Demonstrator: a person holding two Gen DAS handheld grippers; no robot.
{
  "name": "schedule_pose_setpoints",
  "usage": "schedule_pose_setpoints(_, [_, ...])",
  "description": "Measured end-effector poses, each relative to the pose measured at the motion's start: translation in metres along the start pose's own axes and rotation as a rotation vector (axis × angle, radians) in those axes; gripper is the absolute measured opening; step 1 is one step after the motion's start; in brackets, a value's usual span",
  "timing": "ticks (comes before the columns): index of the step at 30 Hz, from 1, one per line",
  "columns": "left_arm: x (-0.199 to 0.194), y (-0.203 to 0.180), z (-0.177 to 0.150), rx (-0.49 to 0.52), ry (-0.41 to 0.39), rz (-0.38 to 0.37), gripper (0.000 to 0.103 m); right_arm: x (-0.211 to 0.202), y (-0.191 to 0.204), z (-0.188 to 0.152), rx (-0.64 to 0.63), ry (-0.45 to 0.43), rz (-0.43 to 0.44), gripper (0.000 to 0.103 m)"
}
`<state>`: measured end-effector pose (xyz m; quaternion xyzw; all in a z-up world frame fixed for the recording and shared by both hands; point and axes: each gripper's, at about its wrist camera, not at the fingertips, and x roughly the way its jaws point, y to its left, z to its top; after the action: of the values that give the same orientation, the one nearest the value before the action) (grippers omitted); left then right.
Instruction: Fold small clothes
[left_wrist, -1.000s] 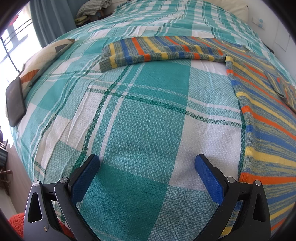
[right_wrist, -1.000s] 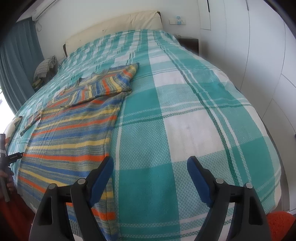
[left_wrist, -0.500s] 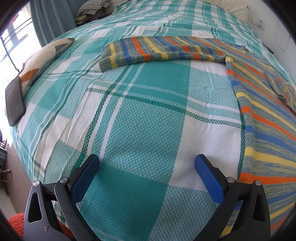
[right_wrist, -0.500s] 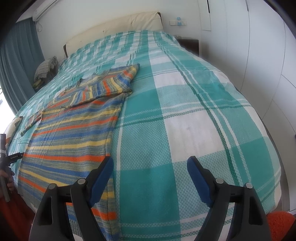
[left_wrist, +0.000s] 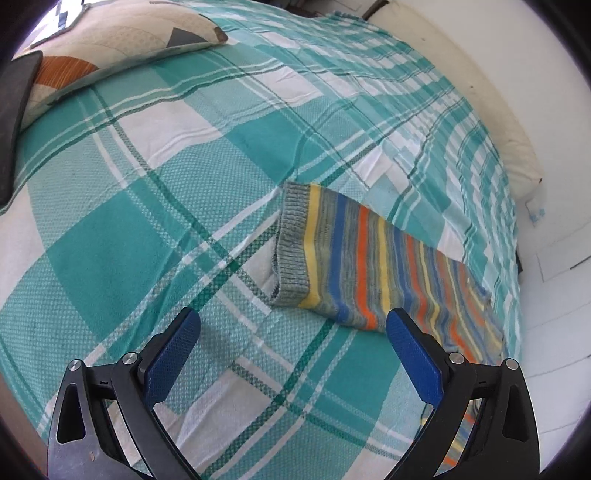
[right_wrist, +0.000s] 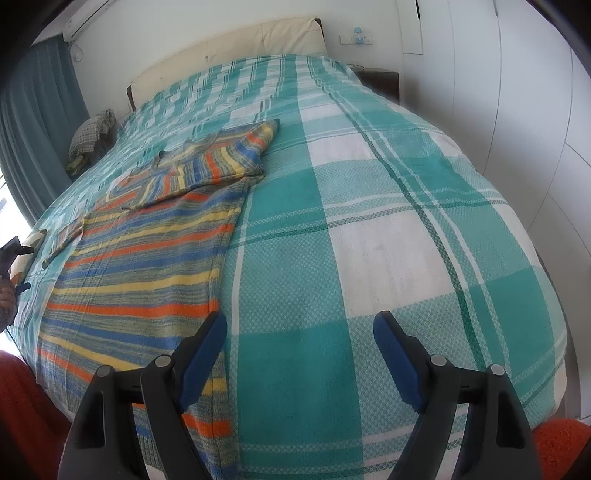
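A striped knit sweater (right_wrist: 147, 266) in blue, orange, yellow and grey lies flat on the teal plaid bedspread (right_wrist: 369, 221); its right sleeve (right_wrist: 225, 158) is folded across the chest. In the left wrist view its left sleeve (left_wrist: 354, 258) stretches out, grey ribbed cuff (left_wrist: 291, 243) toward the left. My left gripper (left_wrist: 291, 332) is open and empty, just short of the cuff. My right gripper (right_wrist: 299, 343) is open and empty, above the bedspread beside the sweater's right hem edge.
A patterned pillow (left_wrist: 110, 48) and a dark flat object (left_wrist: 14, 110) lie at the bed's left edge. A cream headboard (right_wrist: 229, 55) and white wall stand behind. A folded checked cloth (right_wrist: 90, 133) sits by the blue curtain (right_wrist: 37, 122). White wardrobe panels (right_wrist: 517, 110) stand at the right.
My left gripper has swung forward and closer to the outstretched left sleeve; its cuff now lies just ahead of the fingers. My right gripper has barely moved.
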<state>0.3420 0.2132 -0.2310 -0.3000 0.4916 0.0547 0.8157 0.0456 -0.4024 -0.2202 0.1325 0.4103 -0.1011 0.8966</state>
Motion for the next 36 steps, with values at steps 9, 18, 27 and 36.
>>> schedule_pose_setpoints(9, [0.026,-0.045,0.003,0.154,-0.038,0.19,0.004,0.006,0.002,-0.002,-0.013,0.025,0.002,0.081])
schedule_pose_setpoints(18, [-0.035,-0.254,-0.03,0.625,-0.208,-0.012,0.004,0.01,-0.002,-0.001,0.016,0.033,0.053,0.081])
schedule_pose_setpoints(27, [0.06,-0.368,-0.165,0.954,-0.032,0.119,0.07,0.004,-0.01,0.002,0.06,0.014,0.071,0.081])
schedule_pose_setpoints(36, [-0.003,-0.273,-0.147,0.746,-0.078,-0.075,0.094,0.003,-0.02,0.003,0.115,0.01,0.09,0.081])
